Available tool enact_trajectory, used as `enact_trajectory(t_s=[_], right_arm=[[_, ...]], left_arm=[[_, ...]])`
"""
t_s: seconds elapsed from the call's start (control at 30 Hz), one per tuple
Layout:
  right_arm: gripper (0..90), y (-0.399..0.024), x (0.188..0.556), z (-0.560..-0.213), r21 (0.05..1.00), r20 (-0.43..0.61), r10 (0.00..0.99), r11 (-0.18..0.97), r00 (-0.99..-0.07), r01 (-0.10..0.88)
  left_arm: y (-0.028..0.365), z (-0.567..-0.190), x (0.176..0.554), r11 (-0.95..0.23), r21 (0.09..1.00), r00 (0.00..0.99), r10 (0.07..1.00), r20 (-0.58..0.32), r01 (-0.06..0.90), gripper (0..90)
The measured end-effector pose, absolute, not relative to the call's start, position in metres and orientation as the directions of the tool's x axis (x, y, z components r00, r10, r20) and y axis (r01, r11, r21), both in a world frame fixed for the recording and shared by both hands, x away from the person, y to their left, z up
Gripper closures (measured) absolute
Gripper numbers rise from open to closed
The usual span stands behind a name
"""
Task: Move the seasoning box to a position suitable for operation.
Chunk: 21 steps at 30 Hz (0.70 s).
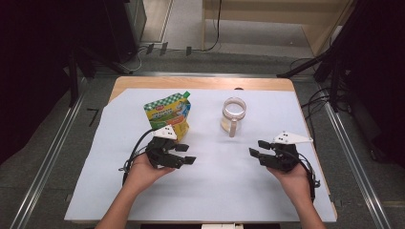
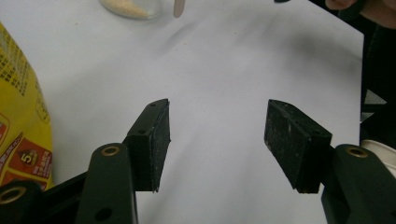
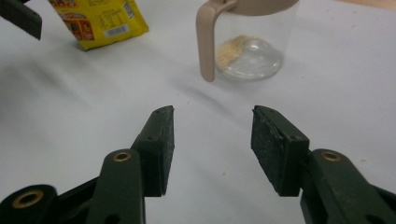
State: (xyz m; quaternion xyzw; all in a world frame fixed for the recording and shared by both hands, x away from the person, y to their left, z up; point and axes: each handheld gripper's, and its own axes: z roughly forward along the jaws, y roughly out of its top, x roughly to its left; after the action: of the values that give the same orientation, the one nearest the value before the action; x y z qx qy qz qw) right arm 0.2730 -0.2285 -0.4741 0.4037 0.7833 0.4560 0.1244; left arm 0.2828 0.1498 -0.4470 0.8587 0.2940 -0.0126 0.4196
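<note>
A yellow and green food pouch (image 1: 168,116) stands upright at the table's back left; its yellow side (image 2: 21,116) fills the left edge of the left gripper view. A clear pitcher with a beige handle (image 1: 233,116) stands right of it, a little powder on its bottom (image 3: 233,46). My left gripper (image 1: 185,153) hovers just in front of the pouch, open, with only white cloth between its jaws (image 2: 217,140). My right gripper (image 1: 258,147) sits front right of the pitcher, open and holding nothing (image 3: 212,144), its jaws aimed toward the handle.
A white cloth (image 1: 210,191) covers the wooden table, whose back edge (image 1: 205,82) shows bare. Dark stands and cables flank the table on the floor. Open cloth lies between the two grippers.
</note>
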Motion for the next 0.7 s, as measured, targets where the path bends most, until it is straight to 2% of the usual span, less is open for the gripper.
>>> enact_trajectory(t_s=[0.33,0.7], right_arm=[[48.4,-0.2238,0.2750,-0.4781,0.809,0.208,0.708,0.263,-0.674,0.526],[51.4,-0.2191,0.2767,-0.4809,0.805,0.212,0.698,0.271,-0.684,0.527]], left_arm=[[0.1459,-0.4492,0.2856,-0.488,0.721,0.840,0.484,-0.245,0.492,40.9],[0.1477,-0.4497,0.2863,-0.498,0.708,0.838,0.484,-0.252,0.501,41.2]])
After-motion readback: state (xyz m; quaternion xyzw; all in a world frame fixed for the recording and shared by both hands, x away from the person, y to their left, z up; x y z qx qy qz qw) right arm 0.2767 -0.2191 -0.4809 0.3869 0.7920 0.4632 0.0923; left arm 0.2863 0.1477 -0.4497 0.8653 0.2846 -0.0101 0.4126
